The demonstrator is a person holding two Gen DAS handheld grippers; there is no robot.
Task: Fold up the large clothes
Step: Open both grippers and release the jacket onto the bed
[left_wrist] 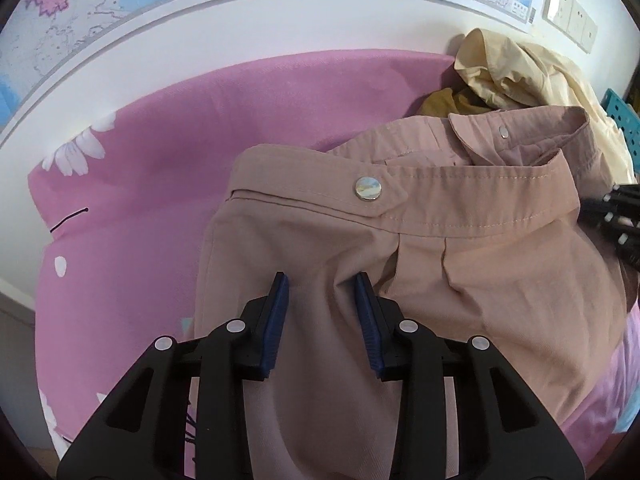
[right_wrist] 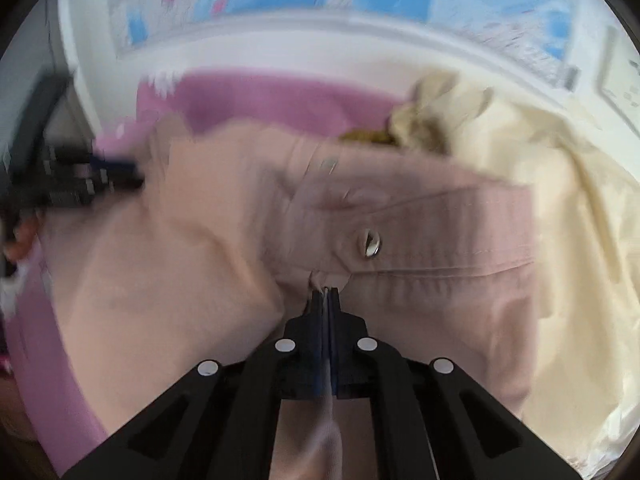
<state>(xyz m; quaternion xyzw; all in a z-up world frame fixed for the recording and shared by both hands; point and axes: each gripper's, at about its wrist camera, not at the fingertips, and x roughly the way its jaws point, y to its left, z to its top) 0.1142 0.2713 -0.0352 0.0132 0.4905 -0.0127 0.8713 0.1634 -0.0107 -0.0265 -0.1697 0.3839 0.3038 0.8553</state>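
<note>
A: Start with the trousers [left_wrist: 400,280]. Where are they, and how folded are they?

B: The dusty-pink trousers lie on the pink flowered bedsheet [left_wrist: 160,160], waistband [left_wrist: 460,204] toward the wall, with its snap button [left_wrist: 368,188] facing up. By my reading the fold has barely begun. The cloth is rumpled below the waistband, there is a pleat by the fly, and I see no clean crease or doubled layer. The legs run out of view under the cameras, so I cannot tell how they lie.

A: And the tools?

B: The right tool [right_wrist: 326,294] is pinched closed, with a thin ridge of the trouser fabric caught between its pads just below the button. That view is blurred, so I would not say more than that. The left tool [left_wrist: 322,280] has its jaws at a narrow gap, straddling a fold of the cloth below the waistband. The pads [left_wrist: 280,312] stand either side of it and do not seem to press yet.

A: So one grip made, one pending?

B: That is my judgement. Once both hold, the lifting and laying over is all still to do.

A: Anything waiting after this?

B: A cream garment [left_wrist: 520,72] sits heaped against the wall beyond the waistband, with something mustard-brown [left_wrist: 444,104] under it. Both are unfolded.
</note>
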